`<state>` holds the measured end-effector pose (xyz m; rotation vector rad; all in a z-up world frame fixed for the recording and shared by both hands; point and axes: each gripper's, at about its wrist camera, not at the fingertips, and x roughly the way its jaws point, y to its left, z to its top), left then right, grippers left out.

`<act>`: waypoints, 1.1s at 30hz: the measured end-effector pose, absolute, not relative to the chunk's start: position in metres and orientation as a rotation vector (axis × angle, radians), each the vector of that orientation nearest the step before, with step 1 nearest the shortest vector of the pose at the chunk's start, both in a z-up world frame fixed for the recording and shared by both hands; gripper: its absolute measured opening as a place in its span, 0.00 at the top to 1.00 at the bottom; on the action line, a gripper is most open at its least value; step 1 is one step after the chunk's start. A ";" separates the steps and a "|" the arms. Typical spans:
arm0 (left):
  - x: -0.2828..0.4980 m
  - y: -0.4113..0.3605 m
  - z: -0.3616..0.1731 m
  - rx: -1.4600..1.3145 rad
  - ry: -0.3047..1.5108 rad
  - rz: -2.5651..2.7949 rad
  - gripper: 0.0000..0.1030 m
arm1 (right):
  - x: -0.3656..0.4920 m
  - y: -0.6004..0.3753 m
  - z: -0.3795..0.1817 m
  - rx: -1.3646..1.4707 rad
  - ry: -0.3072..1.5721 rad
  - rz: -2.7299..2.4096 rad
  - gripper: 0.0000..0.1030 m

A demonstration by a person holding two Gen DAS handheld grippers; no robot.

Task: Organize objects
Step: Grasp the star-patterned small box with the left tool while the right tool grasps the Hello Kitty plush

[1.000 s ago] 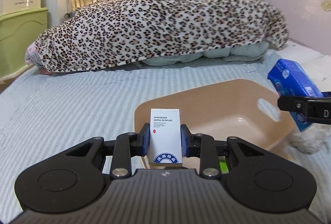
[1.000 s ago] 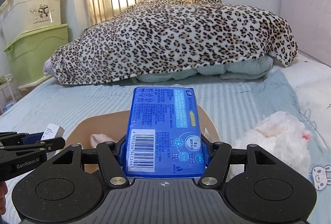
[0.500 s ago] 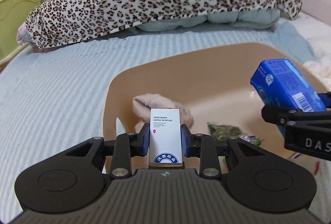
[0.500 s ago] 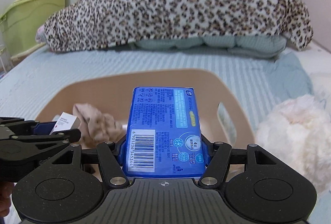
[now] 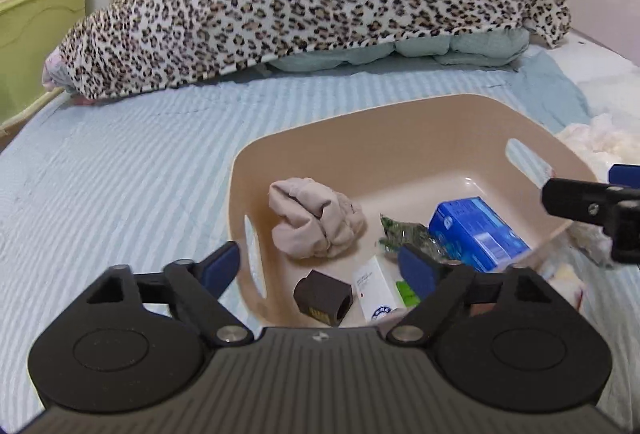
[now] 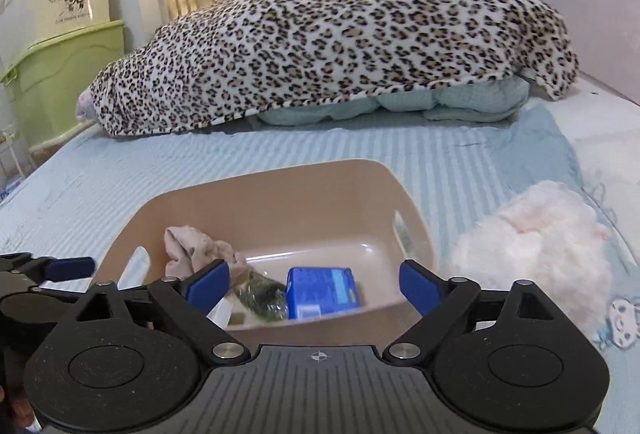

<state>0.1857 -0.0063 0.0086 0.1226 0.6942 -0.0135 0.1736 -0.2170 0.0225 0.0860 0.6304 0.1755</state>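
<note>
A tan plastic basket (image 5: 400,113) (image 6: 280,173) sits on the striped bed. Inside it lie a white box (image 5: 376,290), a blue packet (image 5: 476,234) (image 6: 322,292), a beige cloth (image 5: 316,218) (image 6: 196,246), a green wrapper (image 5: 408,236) (image 6: 262,298) and a dark brown block (image 5: 324,298). My left gripper (image 5: 320,266) is open and empty above the basket's near left part. My right gripper (image 6: 312,278) is open and empty above the basket's near edge; it also shows in the left wrist view (image 5: 592,201).
A leopard blanket (image 5: 320,1) is heaped at the far end of the bed. A fluffy pink-white plush (image 6: 536,234) lies right of the basket. Green and cream storage bins (image 6: 60,73) stand at the left beside the bed.
Both grippers opened. The white box left my left gripper and the blue packet left my right gripper; both now lie in the basket. Both grippers drew back slightly.
</note>
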 end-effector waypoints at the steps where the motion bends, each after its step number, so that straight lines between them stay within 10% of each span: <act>1: 0.180 -0.006 0.010 0.135 0.684 -0.016 0.12 | 0.168 -0.220 0.022 0.084 0.620 0.159 0.06; 33: 0.158 -0.015 -0.081 0.021 0.912 -0.080 0.10 | 0.166 -0.228 -0.074 -0.026 0.870 0.128 0.06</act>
